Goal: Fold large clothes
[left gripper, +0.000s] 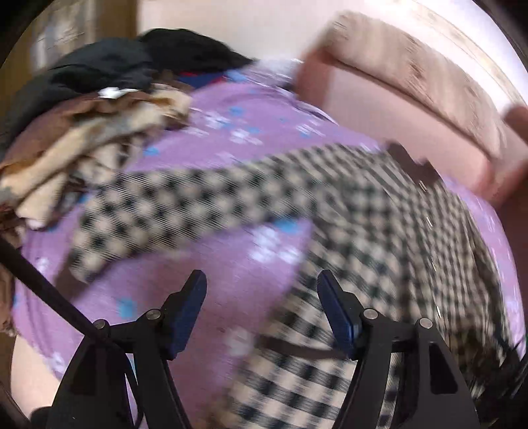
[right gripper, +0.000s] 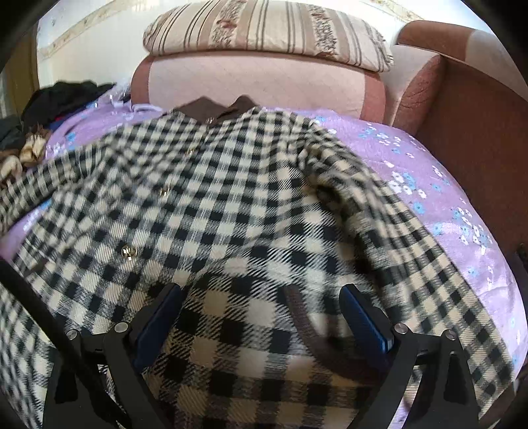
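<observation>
Right, the purple floral bedspread (right gripper: 429,184) is the landmark, soft and quilted-looking, dotted with small blue and white flowers. Behind it stands a pink padded headboard (right gripper: 264,82) with a striped cushion (right gripper: 264,29) resting on top.

Spread across the bedspread lies the checked coat (right gripper: 250,204), a thick woolly weave in black and cream squares. Its brown collar (right gripper: 214,109) sits at the headboard end and its hem runs back toward both grippers, so the long axis points straight away from them. One sleeve (left gripper: 184,201) stretches out sideways over the purple toward the heap of crumpled clothes (left gripper: 82,125), tan, brown and black, piled at the bedspread's far left edge.

Now the key relation: the right gripper (right gripper: 260,297) hovers directly over the coat's lower body, jaws spread wide, nothing between them. The left gripper (left gripper: 262,283) also stands wide and empty; its left finger is over bare purple, its right finger over the coat's edge. So the left one looks nearer that outflung sleeve, and bringing the sleeve in across the body seems the likely next job.

Smallest details: gold-coloured buttons (right gripper: 128,252) run in a line up the coat's front toward the collar. The left view is heavily blurred, so fine texture there is hard to judge.
</observation>
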`<state>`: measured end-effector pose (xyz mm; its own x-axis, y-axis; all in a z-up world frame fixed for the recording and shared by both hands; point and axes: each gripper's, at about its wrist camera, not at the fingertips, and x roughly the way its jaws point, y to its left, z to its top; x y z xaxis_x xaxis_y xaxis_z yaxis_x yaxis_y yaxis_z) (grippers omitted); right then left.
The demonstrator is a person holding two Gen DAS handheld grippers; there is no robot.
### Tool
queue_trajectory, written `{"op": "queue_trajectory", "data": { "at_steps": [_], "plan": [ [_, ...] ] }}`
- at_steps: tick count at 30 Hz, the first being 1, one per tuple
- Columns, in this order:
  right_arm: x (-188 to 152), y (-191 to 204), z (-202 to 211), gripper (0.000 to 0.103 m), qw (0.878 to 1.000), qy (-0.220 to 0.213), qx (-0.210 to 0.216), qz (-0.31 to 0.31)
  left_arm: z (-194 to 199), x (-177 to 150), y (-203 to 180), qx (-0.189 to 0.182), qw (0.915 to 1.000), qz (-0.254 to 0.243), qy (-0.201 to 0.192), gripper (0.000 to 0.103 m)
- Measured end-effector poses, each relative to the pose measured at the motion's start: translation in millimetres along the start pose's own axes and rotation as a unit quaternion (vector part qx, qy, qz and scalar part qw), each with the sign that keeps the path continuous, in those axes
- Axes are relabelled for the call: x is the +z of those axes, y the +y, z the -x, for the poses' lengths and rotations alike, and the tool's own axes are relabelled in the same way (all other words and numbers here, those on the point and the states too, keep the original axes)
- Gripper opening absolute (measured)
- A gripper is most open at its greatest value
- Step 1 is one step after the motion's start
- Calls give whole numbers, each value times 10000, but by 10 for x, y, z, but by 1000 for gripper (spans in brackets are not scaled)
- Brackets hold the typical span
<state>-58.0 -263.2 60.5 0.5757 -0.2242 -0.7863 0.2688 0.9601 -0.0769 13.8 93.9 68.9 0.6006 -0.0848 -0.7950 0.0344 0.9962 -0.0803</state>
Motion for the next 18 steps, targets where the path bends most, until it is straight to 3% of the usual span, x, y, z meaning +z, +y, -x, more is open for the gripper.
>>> {"op": "queue_trajectory", "data": {
  "at_steps": [3,7,10,14,18],
  "plan": [
    [118,-295,204,98,9989,-22,200,-421,-65,-189,-270,-96,9985,-541,52,68],
    [306,-983,594,98,9929,-20,406,-1119,-98,-354,-417,-120,9960,-880,58,68],
    [269,-1492,827,98,9887,-54,-70,-1498,-94,-414,-434,-203,9953,-943,84,68],
    [-105,-2107,919,98,9743,184,-933,-2040,-59,-378,-423,-316,9955,-885,78,69],
    [-515,-2336,870,98,9669,488,-1051,-2275,-34,-359,-410,-486,9962,-711,82,72]
  ]
}}
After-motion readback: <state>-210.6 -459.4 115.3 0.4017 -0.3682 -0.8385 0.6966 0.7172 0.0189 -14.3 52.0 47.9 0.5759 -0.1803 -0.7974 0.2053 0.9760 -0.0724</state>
